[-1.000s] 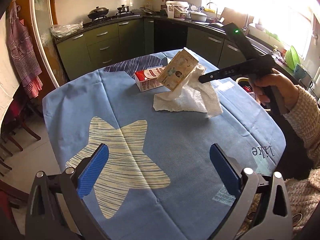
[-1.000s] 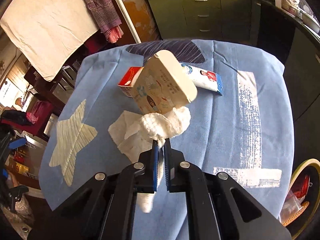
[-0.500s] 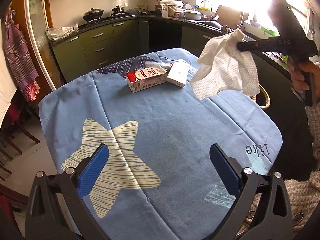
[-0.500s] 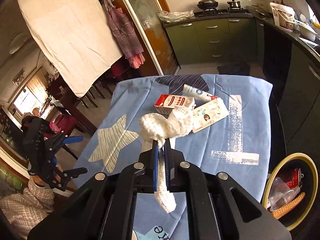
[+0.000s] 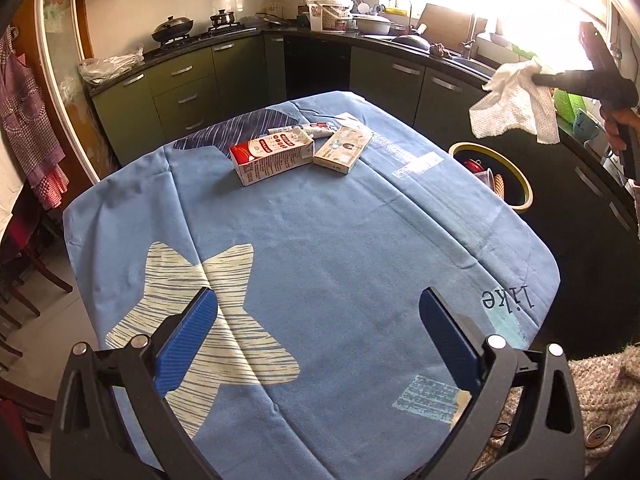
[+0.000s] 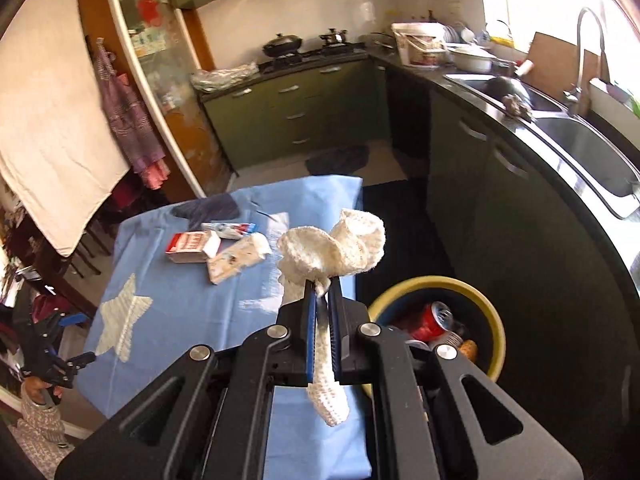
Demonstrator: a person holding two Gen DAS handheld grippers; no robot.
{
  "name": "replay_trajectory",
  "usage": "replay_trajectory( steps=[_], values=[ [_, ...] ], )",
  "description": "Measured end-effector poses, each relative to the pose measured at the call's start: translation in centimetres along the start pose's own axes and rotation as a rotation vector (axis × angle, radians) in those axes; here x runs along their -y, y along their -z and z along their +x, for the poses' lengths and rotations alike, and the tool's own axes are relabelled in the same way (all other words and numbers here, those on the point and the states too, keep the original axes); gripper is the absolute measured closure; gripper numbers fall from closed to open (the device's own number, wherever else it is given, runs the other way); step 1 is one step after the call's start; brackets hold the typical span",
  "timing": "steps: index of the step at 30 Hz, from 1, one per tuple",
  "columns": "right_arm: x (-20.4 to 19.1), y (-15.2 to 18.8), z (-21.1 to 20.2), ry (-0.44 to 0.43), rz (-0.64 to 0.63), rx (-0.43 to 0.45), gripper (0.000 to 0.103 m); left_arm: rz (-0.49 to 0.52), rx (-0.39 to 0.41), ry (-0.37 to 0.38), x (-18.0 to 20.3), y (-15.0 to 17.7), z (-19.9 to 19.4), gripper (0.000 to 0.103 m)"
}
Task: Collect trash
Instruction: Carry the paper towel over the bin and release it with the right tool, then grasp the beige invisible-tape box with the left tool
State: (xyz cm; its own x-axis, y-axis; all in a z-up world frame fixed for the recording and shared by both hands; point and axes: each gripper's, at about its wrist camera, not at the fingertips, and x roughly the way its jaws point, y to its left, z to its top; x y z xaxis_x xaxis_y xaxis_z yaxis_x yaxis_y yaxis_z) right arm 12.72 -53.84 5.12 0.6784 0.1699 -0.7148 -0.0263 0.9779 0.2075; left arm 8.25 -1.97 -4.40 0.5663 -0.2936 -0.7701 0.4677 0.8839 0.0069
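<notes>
A: Over the table's 3 o'clock edge, right gripper (image 6: pixel 322 292) is clamped on the paper towel (image 6: pixel 340 246). It was on the cloth a second ago, box leaning on it; now it's lifted clear, box (image 5: pixel 343 149) flat at 12.
B: Bin?
A: Yellow-rimmed bin (image 6: pixel 494 320) at 4 o'clock of the towel, already holding a can. Drop looks next.
B: Left gripper (image 5: pixel 318 344)?
A: Jaws wide, empty, over the tablecloth (image 5: pixel 320 232). Red carton (image 5: pixel 272 155) and tube (image 5: pixel 316 129) remain.
</notes>
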Motion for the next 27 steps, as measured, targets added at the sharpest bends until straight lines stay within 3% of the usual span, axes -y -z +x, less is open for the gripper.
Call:
replay_trajectory(
  steps=[7, 8, 9, 11, 19, 27],
  values=[
    [8.1, 2.5, 5.9, 0.138, 0.131, -0.087, 0.092, 0.035, -0.014, 0.001, 1.4, -0.7, 0.4, 0.007],
    [8.9, 2.9, 6.9, 0.146, 0.143, -0.104, 0.083, 0.043, -0.016, 0.000, 1.7, -0.7, 0.4, 0.007],
    [9.5, 3.3, 7.8, 0.163, 0.145, -0.126, 0.062, 0.049, -0.019, -0.001, 1.9, -0.8, 0.5, 0.007],
    [10.1, 3.9, 9.3, 0.209, 0.129, -0.159, 0.050, 0.056, -0.023, -0.003, 2.2, -1.1, 0.7, 0.007],
    [7.6, 4.3, 6.3, 0.136, 0.113, -0.070, 0.050, 0.132, -0.070, -0.001, 3.6, -3.1, 2.8, 0.007],
    [5.0, 6.7, 5.3, 0.035, 0.085, -0.065, 0.046, 0.286, -0.086, 0.085, 5.8, -10.6, 9.9, 0.007]
  ],
)
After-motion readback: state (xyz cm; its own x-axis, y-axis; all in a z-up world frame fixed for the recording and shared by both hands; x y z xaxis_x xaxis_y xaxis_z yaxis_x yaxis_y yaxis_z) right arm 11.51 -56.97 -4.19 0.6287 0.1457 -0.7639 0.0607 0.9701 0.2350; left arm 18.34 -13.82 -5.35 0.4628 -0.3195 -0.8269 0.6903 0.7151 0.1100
